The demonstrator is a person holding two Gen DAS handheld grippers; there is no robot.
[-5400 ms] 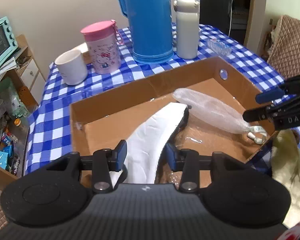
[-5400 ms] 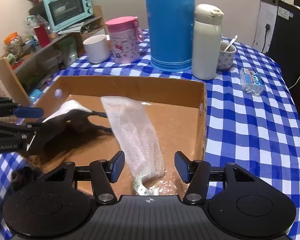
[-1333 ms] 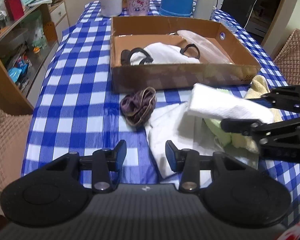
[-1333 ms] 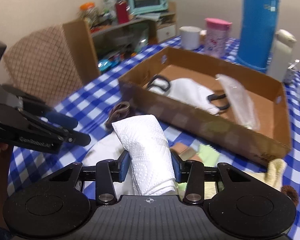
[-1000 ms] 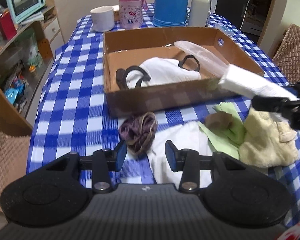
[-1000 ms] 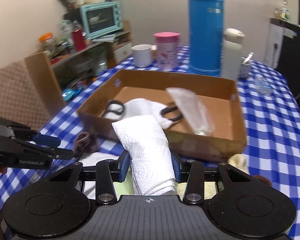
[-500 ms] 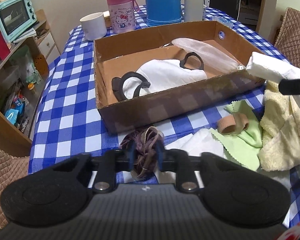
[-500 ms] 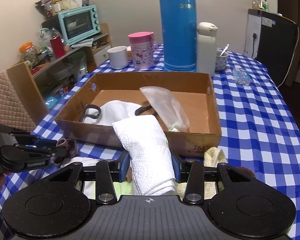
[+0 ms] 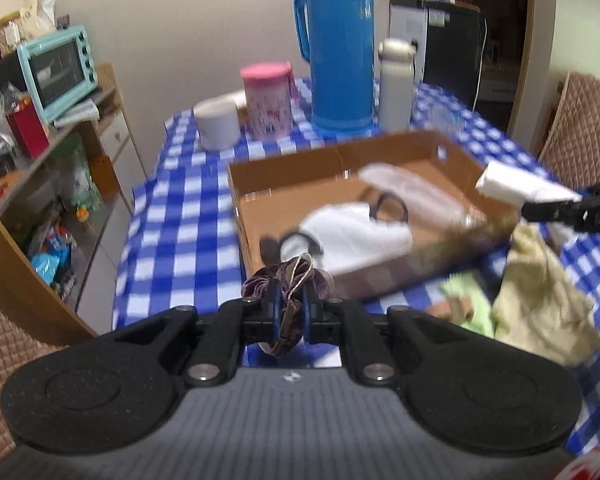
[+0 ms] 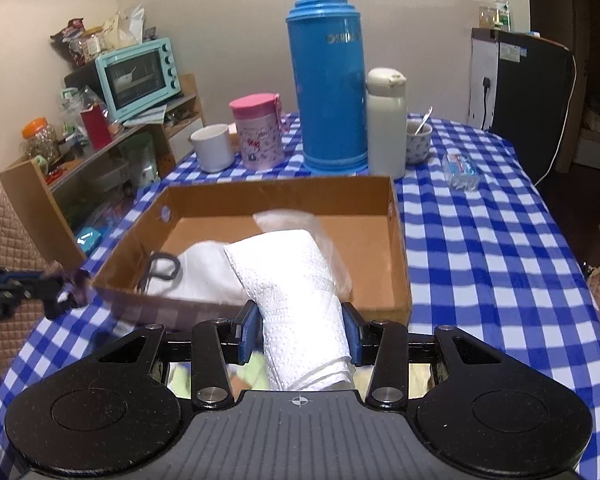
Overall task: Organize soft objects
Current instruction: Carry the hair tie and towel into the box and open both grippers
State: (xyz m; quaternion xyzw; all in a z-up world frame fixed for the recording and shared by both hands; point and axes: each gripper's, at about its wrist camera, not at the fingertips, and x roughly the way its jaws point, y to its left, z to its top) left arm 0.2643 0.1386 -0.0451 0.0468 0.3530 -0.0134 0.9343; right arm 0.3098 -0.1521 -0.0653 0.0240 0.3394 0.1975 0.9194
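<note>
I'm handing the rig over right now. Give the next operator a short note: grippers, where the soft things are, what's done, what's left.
Left gripper: jaws closing on the purple scrunchie, lifted off the table.
Right gripper: shut on the folded paper towel, held just short of the cardboard box.
Done: white cloth bag and clear plastic bag lie in the box.
Left: box both held items, then the yellow towel, green cloth and tan band on the table.

Blue-white checked tablecloth [image 10: 480, 240], brown box [image 10: 398, 240], purple scrunchie [image 9: 288, 284], blue thermos [image 10: 326, 76]
</note>
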